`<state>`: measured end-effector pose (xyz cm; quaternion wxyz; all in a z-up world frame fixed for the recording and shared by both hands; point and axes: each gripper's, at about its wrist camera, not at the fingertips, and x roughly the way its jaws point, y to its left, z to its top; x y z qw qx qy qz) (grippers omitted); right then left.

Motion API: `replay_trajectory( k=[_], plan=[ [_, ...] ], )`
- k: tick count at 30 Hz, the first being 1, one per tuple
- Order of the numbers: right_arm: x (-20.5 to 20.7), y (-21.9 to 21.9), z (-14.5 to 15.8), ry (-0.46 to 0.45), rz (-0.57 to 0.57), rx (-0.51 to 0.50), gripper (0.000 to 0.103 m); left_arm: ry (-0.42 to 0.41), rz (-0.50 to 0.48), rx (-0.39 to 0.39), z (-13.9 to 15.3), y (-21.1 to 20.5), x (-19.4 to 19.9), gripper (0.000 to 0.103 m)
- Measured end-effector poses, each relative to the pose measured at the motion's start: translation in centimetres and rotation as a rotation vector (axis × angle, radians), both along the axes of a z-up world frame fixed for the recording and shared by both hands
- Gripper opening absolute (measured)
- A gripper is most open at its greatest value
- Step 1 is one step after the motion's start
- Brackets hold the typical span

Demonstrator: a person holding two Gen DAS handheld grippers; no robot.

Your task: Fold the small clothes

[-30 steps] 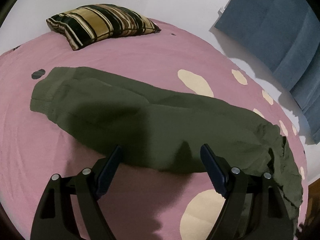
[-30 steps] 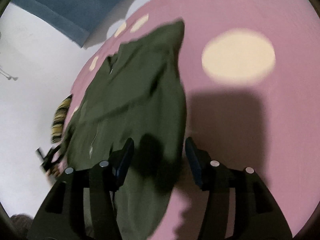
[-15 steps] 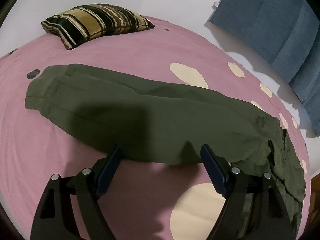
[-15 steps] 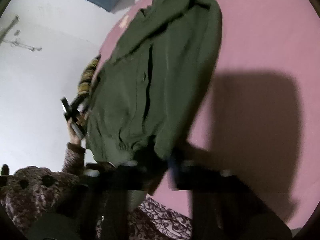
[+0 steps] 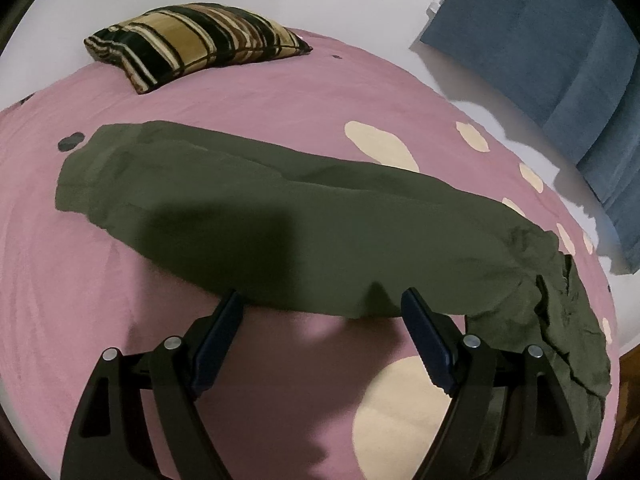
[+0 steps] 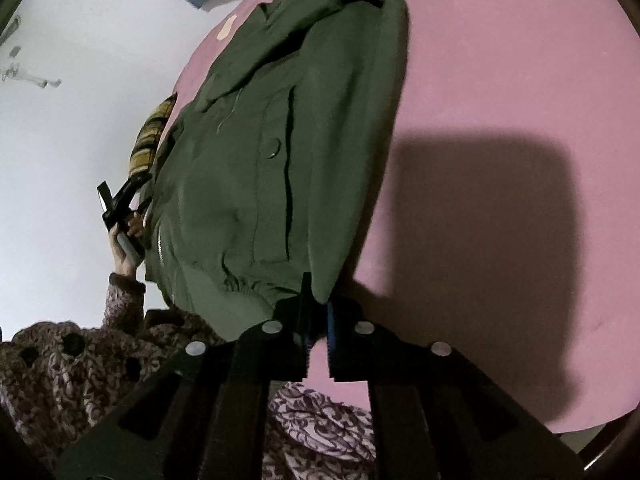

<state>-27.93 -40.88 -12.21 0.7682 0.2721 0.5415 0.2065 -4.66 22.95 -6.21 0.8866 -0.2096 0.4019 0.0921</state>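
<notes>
Jacket hem in right tool

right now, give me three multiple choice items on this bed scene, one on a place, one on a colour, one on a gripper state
1. Where does the striped pillow lie?
A. on the far part of the bed, beyond the jacket
B. on top of the jacket
C. between the left gripper's fingers

2. What colour is the jacket?
A. blue
B. olive green
C. white

3. How is the right gripper?
A. wide open above the sheet
B. shut on the jacket's hem
C. shut on the pillow

Answers:
1 A, the pillow sits on the pink sheet past the jacket, apart from it.
2 B, the cloth is dark olive green in both views.
3 B, its fingers have just been closing and now pinch the hem, while the left gripper stands open, gripping nothing.
</notes>
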Motion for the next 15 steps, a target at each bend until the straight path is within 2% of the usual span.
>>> replay_trajectory(
  k=[1,2,5,10,15],
  plan=[
    [0.2,-0.4,0.9,-0.020,0.002,-0.021,0.014,-0.003,0.003,-0.013,0.1,0.3,-0.2,0.080],
    [0.4,-0.6,1.6,-0.038,-0.002,-0.036,0.019,-0.007,0.008,-0.029,0.2,0.7,-0.5,0.080],
    [1.1,-1.8,4.6,-0.138,-0.059,-0.078,0.042,-0.035,0.040,-0.092,0.5,2.7,-1.6,0.080],
    [4.4,-3.2,7.4,-0.257,-0.190,-0.077,0.050,-0.060,0.114,-0.196,0.4,7.3,-3.9,0.080],
    [8.9,-1.6,6.3,-0.258,-0.228,-0.055,0.051,-0.084,0.181,-0.380,-1.1,11.5,-5.8,0.080]
  ],
)
